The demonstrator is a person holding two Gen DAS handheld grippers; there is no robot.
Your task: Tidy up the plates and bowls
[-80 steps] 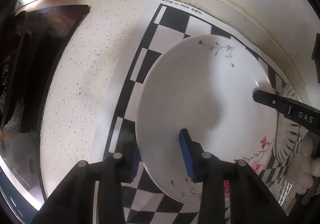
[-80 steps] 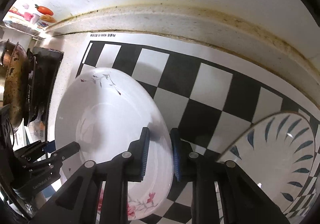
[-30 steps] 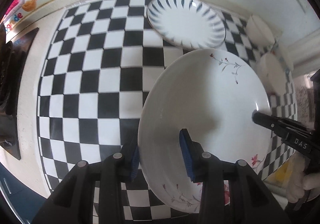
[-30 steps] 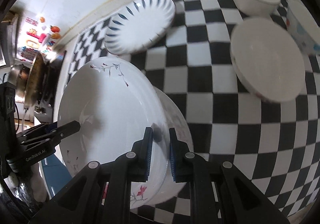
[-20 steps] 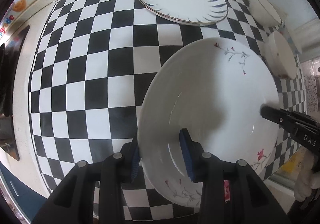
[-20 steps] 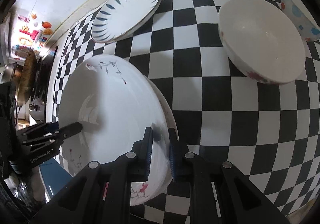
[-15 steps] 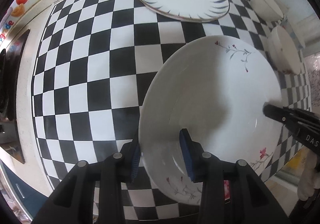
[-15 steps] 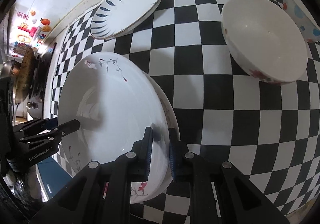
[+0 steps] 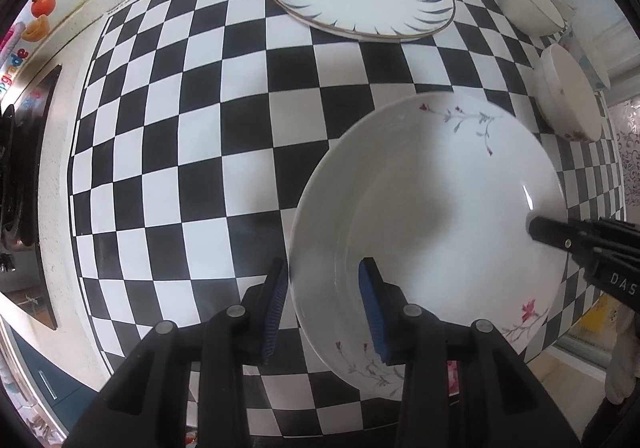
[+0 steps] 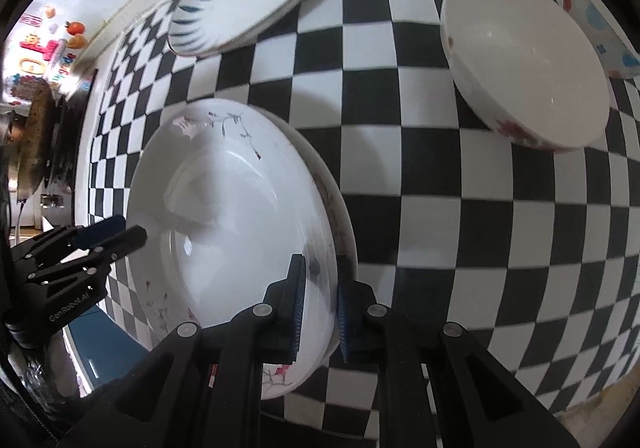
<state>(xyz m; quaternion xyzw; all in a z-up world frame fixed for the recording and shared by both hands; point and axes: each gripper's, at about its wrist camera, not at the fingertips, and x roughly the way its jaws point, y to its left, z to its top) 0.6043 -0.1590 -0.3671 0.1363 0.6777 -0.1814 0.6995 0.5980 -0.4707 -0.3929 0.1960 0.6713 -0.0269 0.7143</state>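
White floral plate (image 9: 432, 191) between both tongs

place: home kitchen | evidence: speckled stone bench (image 9: 60, 183) against white wall; stove (image 10: 66, 127) with worn pan (image 10: 34, 139); fruit stickers (image 9: 42, 3); plates, bowls out

The left gripper (image 9: 323, 304) straddled the floral plate's (image 9: 432, 224) near rim; the right gripper (image 9: 538, 230) pinched its far edge above the checkered mat (image 9: 200, 151)
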